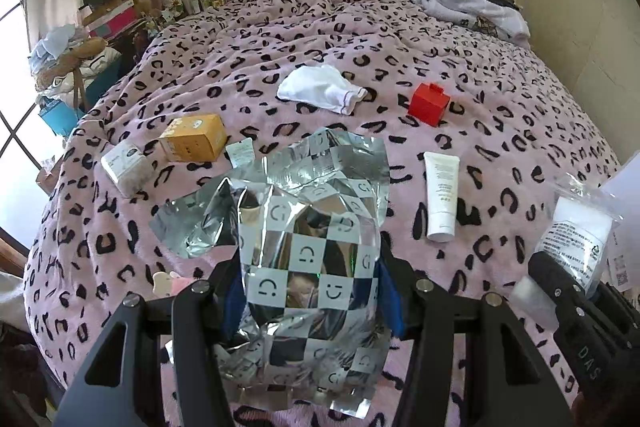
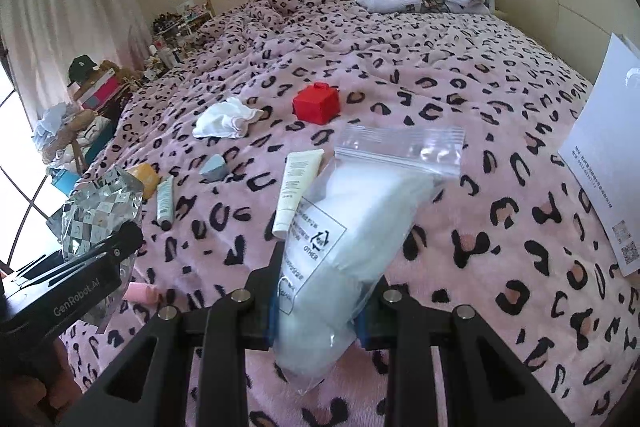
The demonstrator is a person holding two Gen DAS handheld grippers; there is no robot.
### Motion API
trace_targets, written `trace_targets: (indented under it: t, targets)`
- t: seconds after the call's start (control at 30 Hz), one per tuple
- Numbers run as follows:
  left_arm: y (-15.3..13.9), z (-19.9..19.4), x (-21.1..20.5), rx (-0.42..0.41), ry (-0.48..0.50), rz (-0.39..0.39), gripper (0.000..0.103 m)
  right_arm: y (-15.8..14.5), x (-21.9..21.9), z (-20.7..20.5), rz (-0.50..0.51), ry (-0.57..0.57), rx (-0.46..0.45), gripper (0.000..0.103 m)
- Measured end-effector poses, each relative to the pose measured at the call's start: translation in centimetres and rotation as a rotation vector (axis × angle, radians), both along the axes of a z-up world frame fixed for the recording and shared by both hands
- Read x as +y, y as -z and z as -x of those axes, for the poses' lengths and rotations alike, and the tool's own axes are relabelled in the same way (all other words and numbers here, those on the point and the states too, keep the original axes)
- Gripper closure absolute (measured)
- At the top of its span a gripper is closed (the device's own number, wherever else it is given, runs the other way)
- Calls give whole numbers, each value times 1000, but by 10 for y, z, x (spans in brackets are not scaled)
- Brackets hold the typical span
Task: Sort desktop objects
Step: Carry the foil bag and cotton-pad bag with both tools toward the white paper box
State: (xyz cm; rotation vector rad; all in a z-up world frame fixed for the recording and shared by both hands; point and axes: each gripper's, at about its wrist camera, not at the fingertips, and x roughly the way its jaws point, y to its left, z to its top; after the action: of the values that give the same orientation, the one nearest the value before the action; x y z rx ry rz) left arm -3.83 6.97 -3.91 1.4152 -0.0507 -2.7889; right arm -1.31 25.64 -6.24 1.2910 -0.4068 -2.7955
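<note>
The left gripper (image 1: 308,291) pinches a silver checkered bag (image 1: 308,247) above the bed's (image 1: 500,75) near edge; the right gripper (image 2: 320,291) clamps a clear zip bag (image 2: 360,227) of white pads beside it.

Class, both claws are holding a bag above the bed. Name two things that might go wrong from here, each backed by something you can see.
1. The right claw pinches the clear zip bag near its bottom; the slippery film might slide out.
2. The left claw grips the crinkled silver foil bag, which hides the bed beneath, so it may brush the white tube.
</note>
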Motion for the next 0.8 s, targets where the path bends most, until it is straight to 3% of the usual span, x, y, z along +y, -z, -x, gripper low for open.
trace_targets:
  t: [0.4,0.8]
  targets:
    - [-48,-30,41,49,84,-30,48,-34,31,-34,19,-11,62,75]
    - [-60,-53,134,41,258,-71,48,-48,122,-80,14,114,79,75]
